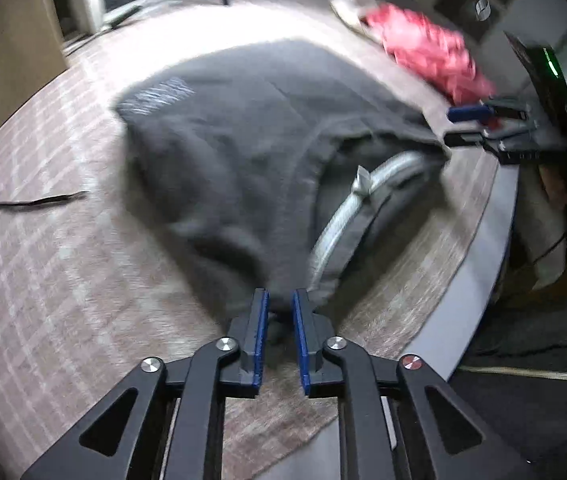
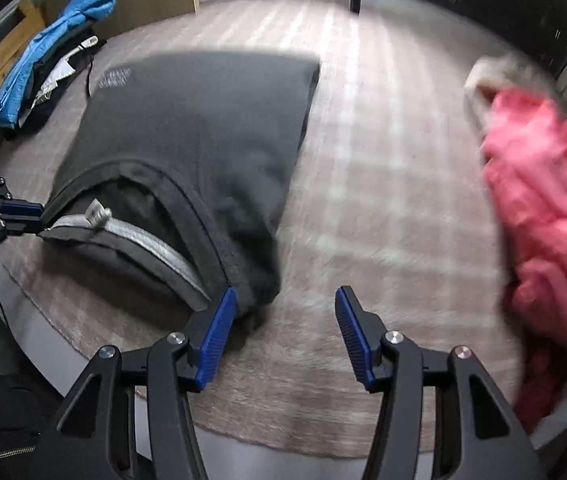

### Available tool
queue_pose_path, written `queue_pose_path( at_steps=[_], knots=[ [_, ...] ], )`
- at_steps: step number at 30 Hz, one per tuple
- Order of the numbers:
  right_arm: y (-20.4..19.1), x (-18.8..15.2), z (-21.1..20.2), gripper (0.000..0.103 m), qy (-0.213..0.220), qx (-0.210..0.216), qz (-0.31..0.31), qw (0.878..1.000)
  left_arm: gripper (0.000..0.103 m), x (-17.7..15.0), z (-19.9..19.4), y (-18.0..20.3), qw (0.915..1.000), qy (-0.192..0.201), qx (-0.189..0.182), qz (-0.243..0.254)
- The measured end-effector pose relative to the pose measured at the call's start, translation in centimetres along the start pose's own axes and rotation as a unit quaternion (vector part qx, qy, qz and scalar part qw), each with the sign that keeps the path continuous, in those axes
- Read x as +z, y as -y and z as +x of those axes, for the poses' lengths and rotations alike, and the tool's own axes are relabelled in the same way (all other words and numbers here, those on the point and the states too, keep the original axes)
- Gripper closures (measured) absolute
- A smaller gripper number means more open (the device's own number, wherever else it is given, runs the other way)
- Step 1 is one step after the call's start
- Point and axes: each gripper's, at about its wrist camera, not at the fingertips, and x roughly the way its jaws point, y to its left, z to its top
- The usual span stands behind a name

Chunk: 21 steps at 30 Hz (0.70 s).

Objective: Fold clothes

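Across the middle of both frames the dark grey garment (image 1: 243,140) lies on the surface, my left tool (image 1: 280,312) clamped on its near corner, my right tool (image 2: 285,300) spread apart beside its edge; a fold seems underway, needing my right tool's grip.

We see left gripper (image 1: 280,312) fingers pinching dark grey shirt (image 1: 223,152) edge; shirt spread on checked cloth (image 1: 63,240); pink garment (image 1: 427,52) beyond.

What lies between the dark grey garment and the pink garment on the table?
In the right wrist view, only bare checked tablecloth lies between the dark grey garment and the pink garment.
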Motion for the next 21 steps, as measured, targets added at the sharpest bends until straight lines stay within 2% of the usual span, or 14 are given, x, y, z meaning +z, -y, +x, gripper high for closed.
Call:
queue_pose_path(
  at_steps=[2, 4, 6, 8, 11, 13, 17, 21],
  knots=[
    [-1.3, 1.4, -2.5, 0.052, 0.035, -0.004, -0.025, 0.999, 0.080, 0.9, -1.9, -2.0, 0.9992, 0.028, 0.027, -0.010],
    [-3.6, 3.5, -4.4, 0.052, 0.066, 0.022, -0.039, 0.997, 0.080, 2.4, -3.5, -5.0, 0.9970, 0.055, 0.051, -0.021],
    [-6.0, 5.1, -5.4, 0.051, 0.089, 0.050, -0.048, 0.994, 0.080, 4.0, -3.4, -7.6, 0.9955, 0.080, 0.050, -0.014],
    [-9.2, 7.2, -5.2, 0.052, 0.101, 0.077, -0.061, 0.990, 0.080, 6.0, -2.6, -10.4, 0.9955, 0.088, 0.034, 0.002],
    [-13.7, 9.0, -2.6, 0.052, 0.093, 0.097, -0.082, 0.988, 0.080, 8.1, -0.2, -12.9, 0.9962, 0.078, 0.035, 0.018],
    [-16.3, 9.9, 0.0, 0.052, 0.071, 0.101, -0.092, 0.988, 0.080, 8.9, 0.8, -12.7, 0.9957, 0.076, 0.032, 0.041],
    [-17.4, 9.6, 3.5, 0.052, 0.023, 0.103, -0.089, 0.990, 0.080, 10.4, 2.8, -12.5, 0.9932, 0.073, 0.027, 0.087],
    [-17.4, 8.8, 4.4, 0.052, 0.006, 0.100, -0.091, 0.991, 0.080, 11.9, 4.8, -12.2, 0.9885, 0.070, 0.021, 0.132]
  ],
)
